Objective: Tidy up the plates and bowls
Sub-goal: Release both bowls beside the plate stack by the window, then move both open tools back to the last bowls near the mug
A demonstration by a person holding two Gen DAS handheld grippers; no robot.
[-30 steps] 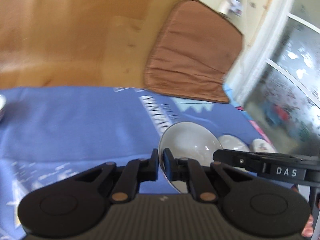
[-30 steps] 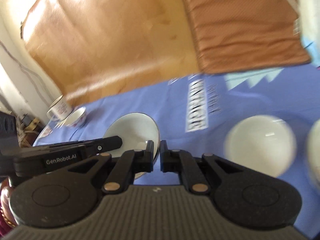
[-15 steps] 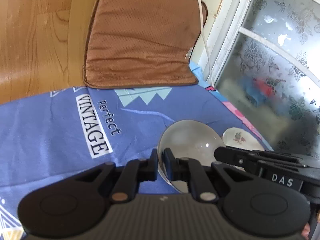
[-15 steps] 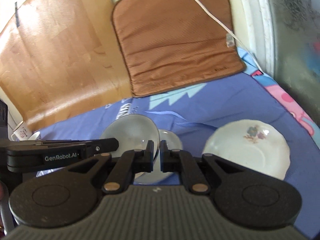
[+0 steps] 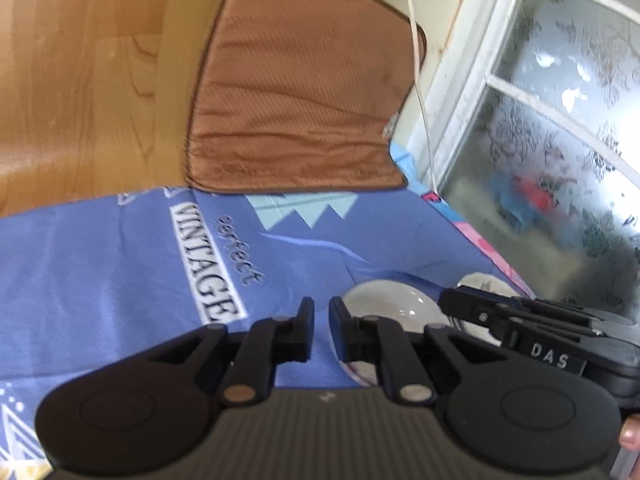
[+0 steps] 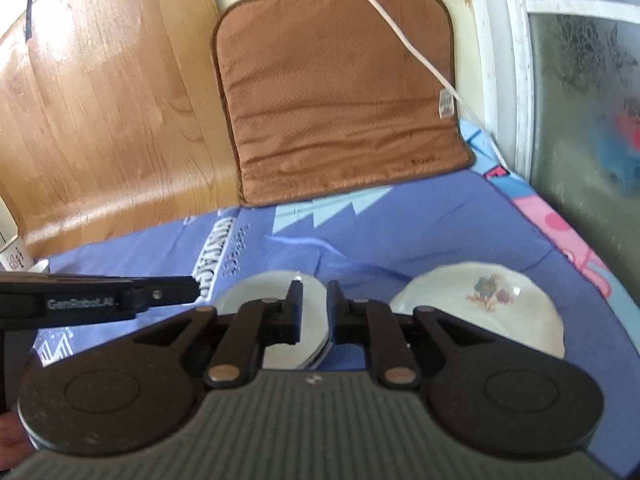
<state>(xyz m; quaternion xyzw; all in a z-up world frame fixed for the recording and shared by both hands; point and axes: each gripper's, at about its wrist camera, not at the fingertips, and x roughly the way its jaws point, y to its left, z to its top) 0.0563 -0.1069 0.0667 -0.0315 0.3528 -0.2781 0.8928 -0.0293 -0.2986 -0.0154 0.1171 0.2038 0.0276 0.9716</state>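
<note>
the blue printed cloth (image 5: 100,280) is the work surface, spread out from a wooden panel (image 6: 100,120) to a frosted window (image 5: 560,140); a brown mat (image 6: 340,100) leans upright against the back wall, a white cable (image 6: 400,40) trailing across it, so the crockery is confined to the near strip of cloth by the window; there the floral plate (image 6: 480,308) lies flat, face up, just beside the pale bowl (image 6: 256,294), which looks like gathering the dishes into one corner rather than leaving them spread out; a doubled edge at the bowl's near right side suggests it sits nested in a second bowl, though the fingers cover too much to be sure; a mug (image 6: 16,260) stands well apart at the far left edge.

the left gripper (image 5: 321,330) has its jaws slightly apart with only blue cloth showing in the gap; the bowl (image 5: 392,300) sits just beyond its right finger, touching or nearly so, and appears to rest on the cloth by its own weight; judged from that, the bowl is set down and this tong grips nothing; the right gripper (image 6: 311,312) comes in from the other side, jaws parted and not clamped, one finger over the bowl's hollow and the other at its outer rim, a stance that would suit pinching the rim to nudge or steady it; each tool's arm crosses the other's view, so the two hands work close together over this one spot; the next sensible step is probably stacking with the plate or fetching the mug.
</note>
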